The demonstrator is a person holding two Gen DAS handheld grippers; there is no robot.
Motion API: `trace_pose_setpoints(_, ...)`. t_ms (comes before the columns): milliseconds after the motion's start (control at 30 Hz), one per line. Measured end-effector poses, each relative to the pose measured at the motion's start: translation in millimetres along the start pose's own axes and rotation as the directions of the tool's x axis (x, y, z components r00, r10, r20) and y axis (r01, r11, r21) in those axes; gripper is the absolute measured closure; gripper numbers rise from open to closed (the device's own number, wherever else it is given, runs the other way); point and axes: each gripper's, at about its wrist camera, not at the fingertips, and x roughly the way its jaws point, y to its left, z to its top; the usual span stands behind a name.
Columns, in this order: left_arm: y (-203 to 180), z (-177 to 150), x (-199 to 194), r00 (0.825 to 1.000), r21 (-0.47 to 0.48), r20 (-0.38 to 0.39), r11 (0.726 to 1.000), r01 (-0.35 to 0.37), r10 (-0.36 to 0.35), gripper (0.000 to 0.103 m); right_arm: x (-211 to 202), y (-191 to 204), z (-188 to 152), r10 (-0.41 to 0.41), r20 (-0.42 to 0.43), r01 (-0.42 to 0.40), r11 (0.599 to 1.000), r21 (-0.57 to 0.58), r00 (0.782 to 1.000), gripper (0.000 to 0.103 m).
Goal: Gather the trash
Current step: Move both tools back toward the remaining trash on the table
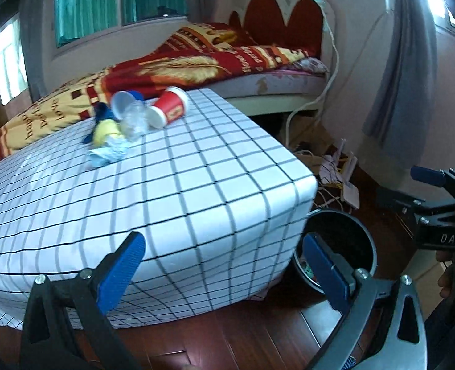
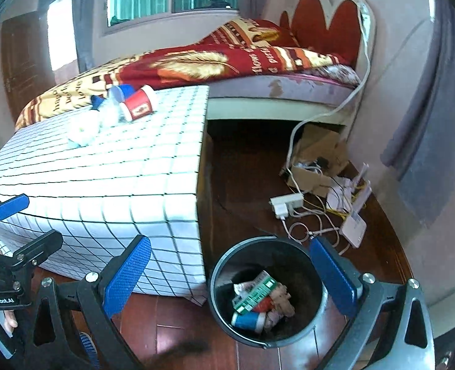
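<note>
Blue pads sit on both tools, and both are empty. The left gripper [image 1: 224,265] has its jaws wide apart, down low by the near edge of the tabletop [image 1: 196,191]. The right gripper [image 2: 230,268] also has its jaws wide apart, and it hangs just over the bin [image 2: 224,265].

One black bin stands on the wood floor [image 2: 243,169], just beside the tabletop corner. I count about five bits of trash in it already, but they are piled up, so I cannot be sure.

More trash waits far back on the checked cloth, all in one little heap. I count one red paper cup [image 1: 170,106] lying on its side. It is light and easy to squash, so I think a soft pinch on its rim or across its middle works best. One clear plastic cup [image 1: 133,120] looks thin, slippery and crackly. One crumpled white paper [image 1: 108,154] is soft, so any spot is fine to pinch. One yellow thing [image 1: 105,131] and some blue bits [image 1: 101,111] lie there too, but I cannot tell what they are.

One bed [image 1: 258,83] with a red blanket [image 1: 196,64] is behind it all.
</note>
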Motion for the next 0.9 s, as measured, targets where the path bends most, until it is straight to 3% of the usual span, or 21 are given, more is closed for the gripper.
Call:
trace_pose_setpoints(233,37.9,5.2,-8.2,0.999,-0.054,0.027,0.998,-0.015,0.016,0.0,0.1,30.5,21.3,0.042,0.039,-0.04,0.998,-0.041,0.998,0.0)
trace_pose_setpoints(433,83.4,11.0,-6.4,0.995,-0.123,0.033,0.988,-0.091,0.096,0.007,10.1,65.6,52.0,0.106,0.093,-0.1,0.992,-0.074,0.99,0.0)
trace_pose_setpoints(667,131.2,23.8,12.1,0.988,-0.177,0.019,0.973,-0.146,0.152,0.018,36.6,106.4,81.7,0.155,0.046,-0.148,0.98,-0.133,0.987,0.0)
trace_pose_setpoints(900,162.6,49.3,57.1,0.984,-0.181,-0.007,0.968,-0.174,0.176,0.023,80.4,133.0,118.3,0.175,0.037,-0.165,0.97,-0.177,0.984,0.0)
